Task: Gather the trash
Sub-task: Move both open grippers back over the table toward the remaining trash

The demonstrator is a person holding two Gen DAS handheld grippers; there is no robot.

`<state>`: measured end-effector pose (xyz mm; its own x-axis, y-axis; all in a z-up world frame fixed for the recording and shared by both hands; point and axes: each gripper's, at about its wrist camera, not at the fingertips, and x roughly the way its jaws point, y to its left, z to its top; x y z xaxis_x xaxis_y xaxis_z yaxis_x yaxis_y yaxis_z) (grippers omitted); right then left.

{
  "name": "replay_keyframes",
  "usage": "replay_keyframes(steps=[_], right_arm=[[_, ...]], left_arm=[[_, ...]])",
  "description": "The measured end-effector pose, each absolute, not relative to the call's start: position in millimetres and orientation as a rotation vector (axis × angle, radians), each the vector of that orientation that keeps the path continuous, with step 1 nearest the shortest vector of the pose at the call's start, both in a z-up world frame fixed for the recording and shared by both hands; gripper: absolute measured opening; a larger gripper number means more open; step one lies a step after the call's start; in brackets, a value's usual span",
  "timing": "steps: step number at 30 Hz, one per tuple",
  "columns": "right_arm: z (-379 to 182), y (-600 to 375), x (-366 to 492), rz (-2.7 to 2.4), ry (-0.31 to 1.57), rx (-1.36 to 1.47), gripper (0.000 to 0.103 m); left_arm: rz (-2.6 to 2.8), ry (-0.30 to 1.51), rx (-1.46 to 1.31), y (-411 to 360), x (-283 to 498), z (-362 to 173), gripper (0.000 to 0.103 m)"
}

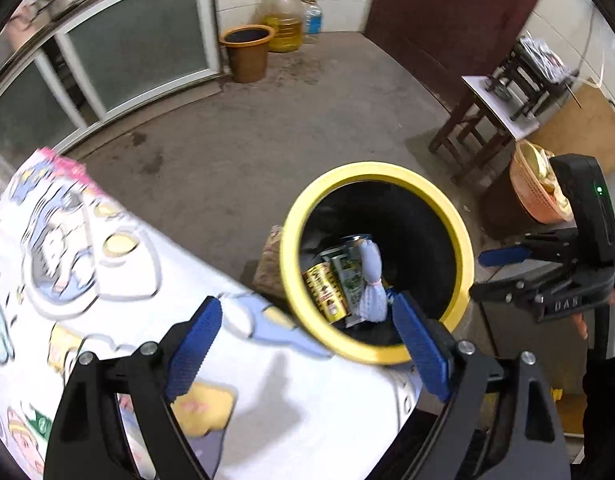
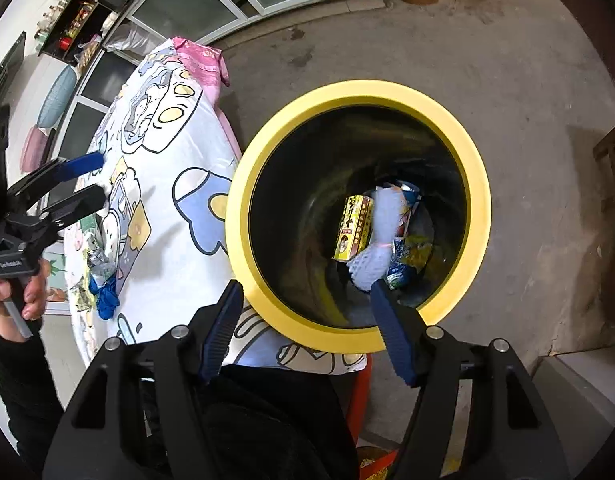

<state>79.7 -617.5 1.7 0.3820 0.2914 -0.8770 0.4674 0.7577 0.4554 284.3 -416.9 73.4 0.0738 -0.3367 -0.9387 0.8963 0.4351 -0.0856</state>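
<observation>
The bin (image 2: 243, 216), black inside with a yellow rim, is seen standing on the floor, its rim touching the edge of the table (image 2: 175, 152) with the printed cloth. At its bottom are seen a yellow box (image 2: 352, 227), a white wad (image 2: 377, 240) and wrappers (image 2: 403, 268). The right gripper (image 2: 305, 328) is held spread and empty above the bin's near rim. The left gripper (image 1: 305, 344) is likewise spread and empty, beside the rim over the table edge. Beyond the bin, bare floor (image 1: 247, 140) is left open.

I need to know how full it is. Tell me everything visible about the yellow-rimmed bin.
The bin is round, with a broad yellow rim and dark, smooth inner walls. It stands upright on the concrete floor, beside the cloth-covered table. It looks mostly empty: at the bottom lie a yellow box, white mesh wrap and printed wrappers.
</observation>
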Motion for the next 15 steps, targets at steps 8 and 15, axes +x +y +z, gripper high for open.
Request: replay_keyframes(steps=[8,15], right_arm=[[20,-584,96,-0.113,1.206,0.681,0.063],[41,-543,127,-0.063,1.208,0.603,0.063]], left_arm=[[-0.897,1.131,0.514,-315,316,102,0.084],[-0.794,1.124,0.391,-223,336,120,0.084]])
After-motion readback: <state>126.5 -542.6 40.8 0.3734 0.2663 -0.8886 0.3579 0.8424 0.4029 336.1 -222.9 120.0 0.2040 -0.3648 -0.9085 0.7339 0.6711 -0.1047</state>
